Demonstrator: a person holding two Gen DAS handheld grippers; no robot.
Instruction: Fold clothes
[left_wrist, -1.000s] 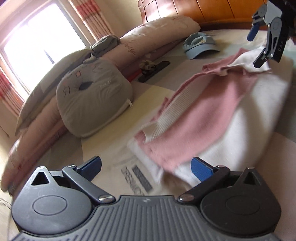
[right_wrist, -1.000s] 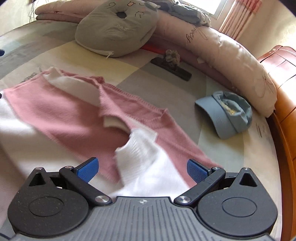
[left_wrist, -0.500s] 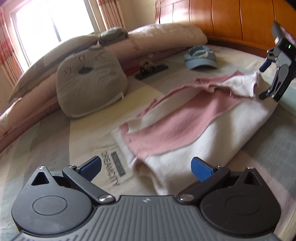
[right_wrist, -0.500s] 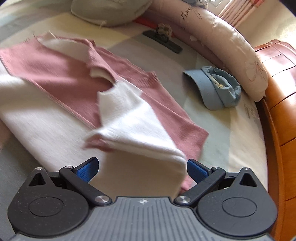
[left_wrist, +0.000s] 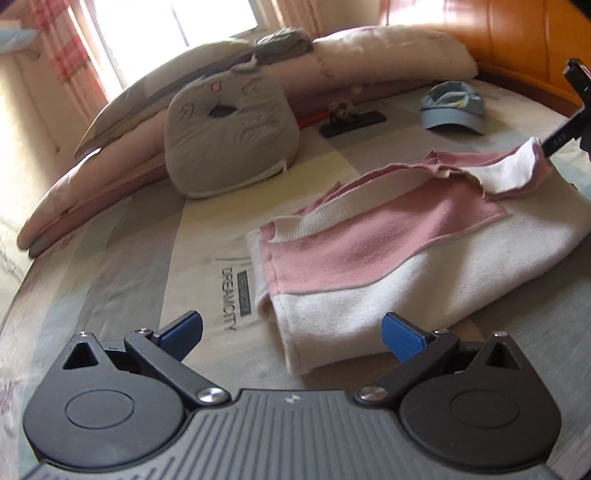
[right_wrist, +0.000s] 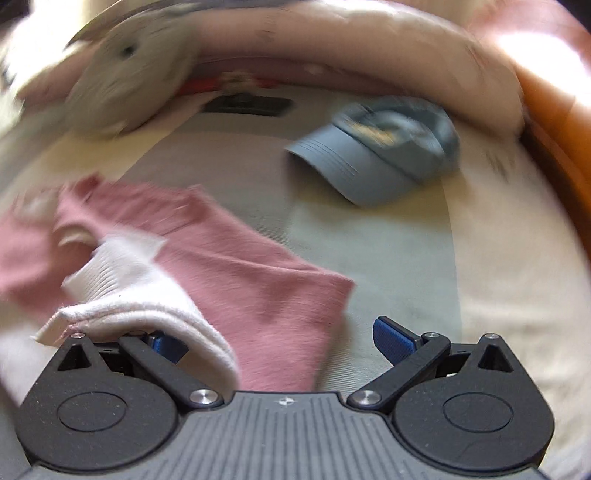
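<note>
A pink and white sweater (left_wrist: 388, 254) lies partly folded on the bed, its white cuff (left_wrist: 509, 173) turned up at the far right end. My left gripper (left_wrist: 291, 332) is open just short of the sweater's near white corner, with nothing gripped. In the left wrist view, one dark finger of my right gripper (left_wrist: 561, 136) sits against that cuff. The right wrist view is motion-blurred. There my right gripper (right_wrist: 280, 343) is open, pink sweater (right_wrist: 258, 295) fabric lies between its fingers, and the white cuff (right_wrist: 140, 317) drapes over the left finger.
A blue cap (left_wrist: 452, 107) lies beyond the sweater, shown as blue cap (right_wrist: 380, 151) in the right wrist view. A grey cat-face cushion (left_wrist: 229, 133), long pink bolsters (left_wrist: 369, 48) and a black object (left_wrist: 352, 123) line the far side. A wooden headboard (left_wrist: 517, 44) stands at right.
The left gripper has drawn back from the sweater, which now lies flatter. The right gripper has dropped low onto the sweater's far end and its view has swung quickly toward the cap.
</note>
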